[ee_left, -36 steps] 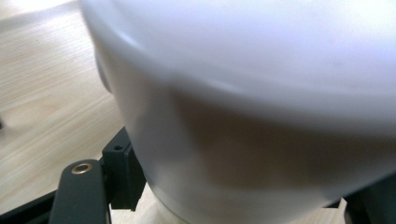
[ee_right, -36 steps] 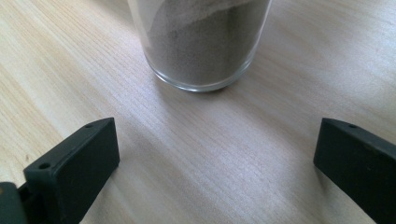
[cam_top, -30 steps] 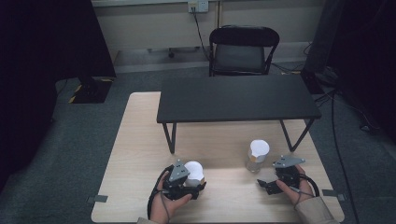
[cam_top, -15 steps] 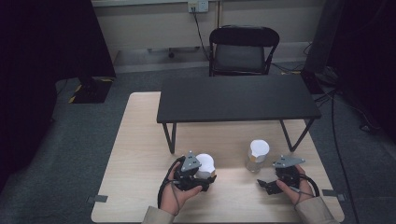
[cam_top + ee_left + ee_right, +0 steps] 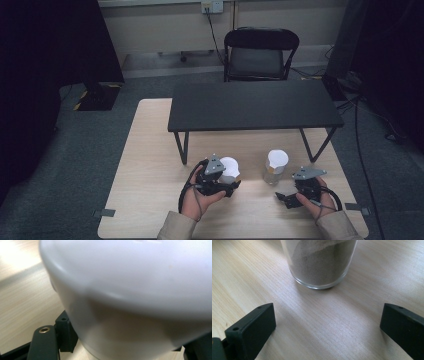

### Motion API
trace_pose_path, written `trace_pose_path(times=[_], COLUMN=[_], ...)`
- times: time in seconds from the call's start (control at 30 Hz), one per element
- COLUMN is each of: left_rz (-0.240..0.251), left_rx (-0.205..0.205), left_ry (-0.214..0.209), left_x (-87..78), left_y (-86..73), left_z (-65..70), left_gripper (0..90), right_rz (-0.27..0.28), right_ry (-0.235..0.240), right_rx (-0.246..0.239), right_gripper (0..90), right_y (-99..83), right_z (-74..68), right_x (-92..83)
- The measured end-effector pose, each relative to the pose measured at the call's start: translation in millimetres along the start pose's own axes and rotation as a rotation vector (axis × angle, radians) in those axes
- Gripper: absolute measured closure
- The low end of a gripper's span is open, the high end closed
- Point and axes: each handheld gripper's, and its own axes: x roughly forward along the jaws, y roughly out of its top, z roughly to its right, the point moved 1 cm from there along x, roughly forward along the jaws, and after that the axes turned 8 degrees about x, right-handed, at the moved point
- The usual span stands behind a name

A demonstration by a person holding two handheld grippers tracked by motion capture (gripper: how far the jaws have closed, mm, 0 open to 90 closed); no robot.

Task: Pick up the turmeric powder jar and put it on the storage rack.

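White cup [image 5: 130,290] — apparently within left claw [image 5: 231,186].

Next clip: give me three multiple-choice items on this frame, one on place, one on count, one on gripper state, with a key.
1. Where does the glass stand?
A. on the black bench
B. on the wooden table, ahead of the right gripper
C. on the chair

2. How many white-topped containers are on or over the table?
A. two
B. three
C. four

3. How are the right gripper's jaws?
A. clamped on the glass
B. shut on nothing
C. open, short of the glass

Key: B, the glass rests on the table before the right gripper. A, the glass and the white cup in the left gripper. C, bare wood lies between the spread jaws.
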Motion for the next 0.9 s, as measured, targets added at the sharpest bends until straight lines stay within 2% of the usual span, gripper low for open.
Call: trace_pose_path(times=[0.9], left_rz=[0.016], left_rx=[0.032], left_ry=[-0.046], left_x=[9.7], left_y=[47.7], left_z=[-10.2], left_gripper=[29.8], right_rz=[0.000], right_ry=[0.000], right_rx=[0.000], right_gripper=[0.0], right_y=[0.0], right_z=[0.0], right_x=[0.0])
